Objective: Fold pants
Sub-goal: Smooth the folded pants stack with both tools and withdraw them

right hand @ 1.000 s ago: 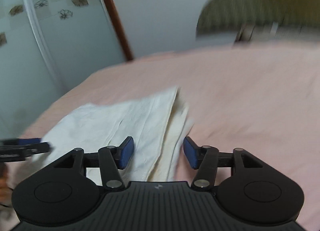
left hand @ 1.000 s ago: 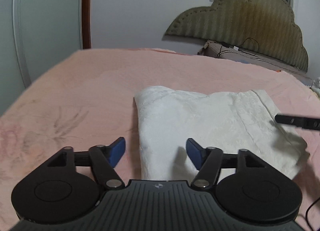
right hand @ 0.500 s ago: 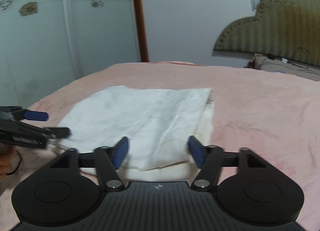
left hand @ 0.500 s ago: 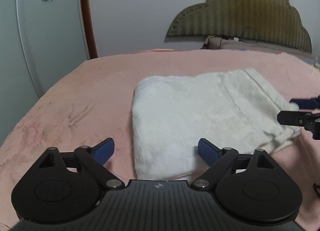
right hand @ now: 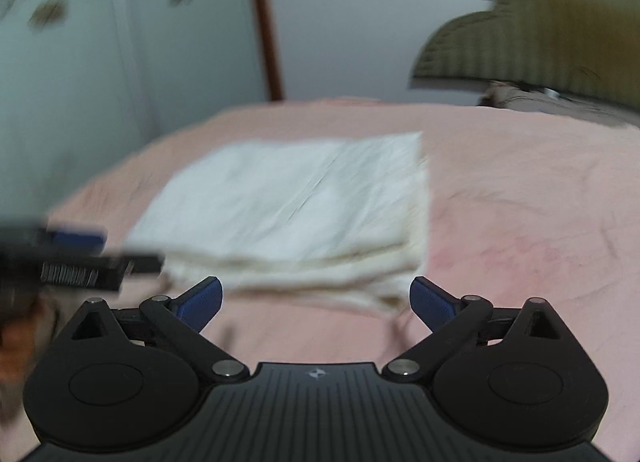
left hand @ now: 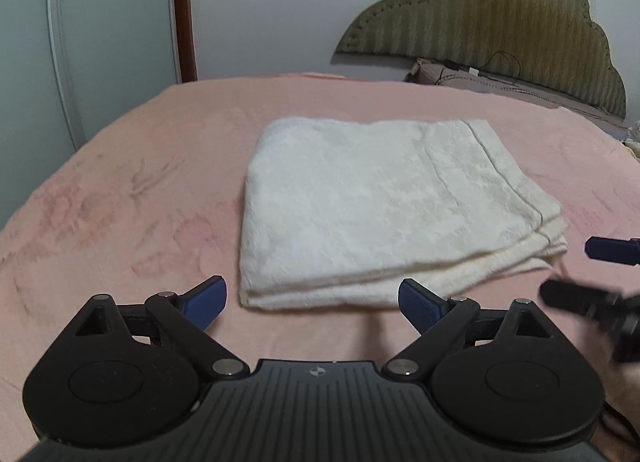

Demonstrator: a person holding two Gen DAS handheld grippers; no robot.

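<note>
Folded white pants (left hand: 376,205) on pink bedspread (left hand: 160,165), just beyond wide-spread, empty left tongs (left hand: 312,302)

- Dim, flat indoor light, cool cast; source not visible.
- Soft shadow under the near edge of the folded pants (left hand: 376,205); no glare.
- Left wrist view mostly sharp; right gripper (left hand: 600,274) at its right edge is motion-blurred.
- Right wrist view smeared throughout: pants (right hand: 296,205), headboard (right hand: 540,33), left gripper (right hand: 80,258) all soft.
- Fisheye bends the door frame (left hand: 182,13); dark vignette in corners.

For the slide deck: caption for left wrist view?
Open left gripper before folded white pants on pink bed.
</note>
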